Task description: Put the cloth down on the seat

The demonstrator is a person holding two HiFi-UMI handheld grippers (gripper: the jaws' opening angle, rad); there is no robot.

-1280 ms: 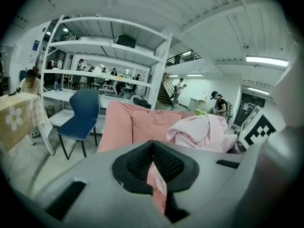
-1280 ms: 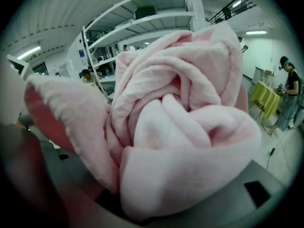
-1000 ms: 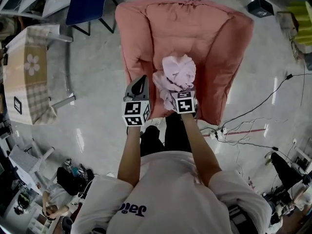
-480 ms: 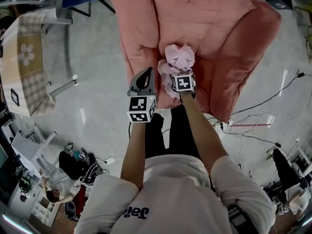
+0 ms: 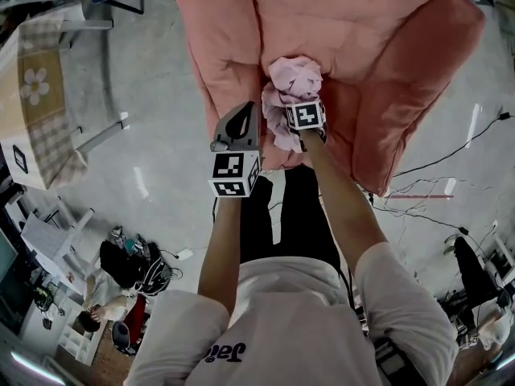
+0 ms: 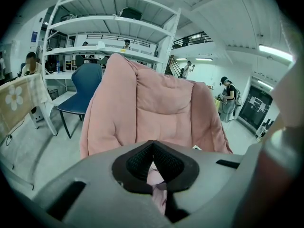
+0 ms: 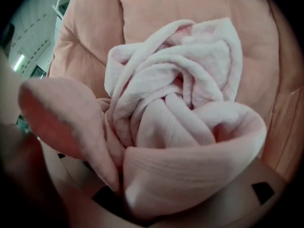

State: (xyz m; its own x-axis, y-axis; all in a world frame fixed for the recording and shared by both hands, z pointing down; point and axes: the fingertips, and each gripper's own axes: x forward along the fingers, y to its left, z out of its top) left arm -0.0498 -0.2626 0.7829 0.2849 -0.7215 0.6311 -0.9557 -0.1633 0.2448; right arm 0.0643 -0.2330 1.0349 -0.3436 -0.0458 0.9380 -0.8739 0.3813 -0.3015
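Crumpled pink cloth (image 5: pixel 294 79) at the armchair (image 5: pixel 354 14) seat (image 5: pixel 348 107), right jaws opening.
The right gripper (image 5: pixel 303 109) was spreading its jaws wide, the cloth bunched between them and draped over them, low above the near part of the seat. Just to its left, the left gripper (image 5: pixel 239 123) hung beside the chair's near left corner, its jaws closed together on nothing.

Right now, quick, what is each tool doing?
Left tool: closed, empty.
Right tool: jaws opening, pink cloth between them.
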